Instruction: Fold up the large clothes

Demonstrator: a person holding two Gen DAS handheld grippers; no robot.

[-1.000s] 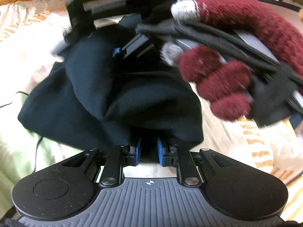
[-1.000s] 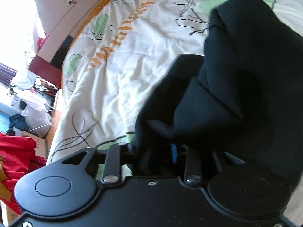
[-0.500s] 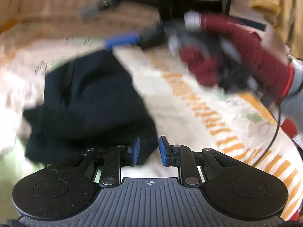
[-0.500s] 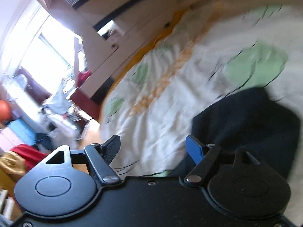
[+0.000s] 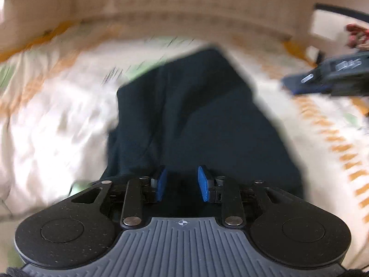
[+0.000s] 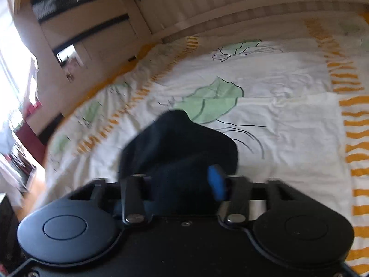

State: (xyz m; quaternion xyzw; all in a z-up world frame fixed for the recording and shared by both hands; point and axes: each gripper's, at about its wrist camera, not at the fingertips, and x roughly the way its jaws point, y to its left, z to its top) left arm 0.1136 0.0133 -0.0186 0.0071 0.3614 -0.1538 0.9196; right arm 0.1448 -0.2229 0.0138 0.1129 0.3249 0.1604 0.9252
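Both hands have pulled back from the dark garment (image 5: 198,120) since a second ago: then the cloth was bunched between the fingers of each gripper, and the person's hand in a dark red knitted glove sat close in front of the left camera; the garment has now been let go and lies as a folded bundle on the bed.

From the left wrist view, the left gripper (image 5: 182,185) hovers over the near edge of the garment. Its blue pads (image 5: 203,185) stand apart and are opening, and no cloth is pinched between them; the fabric lies below and beyond the tips. The right gripper (image 5: 327,78) shows at the right edge of this view, blurred, well apart from the garment and above the bedspread (image 5: 57,120).

From the right wrist view, the right gripper (image 6: 182,182) is closing. Its right blue pad (image 6: 216,182) is clear to see, while the left finger is lost against the dark cloth, so whether cloth sits between the pads cannot be told. The garment (image 6: 180,145) lies in a rounded heap just ahead of the tips, on the white bedspread (image 6: 288,127) with green leaves and orange stripes. A pale wooden headboard (image 6: 253,7) runs along the far side of the bed.
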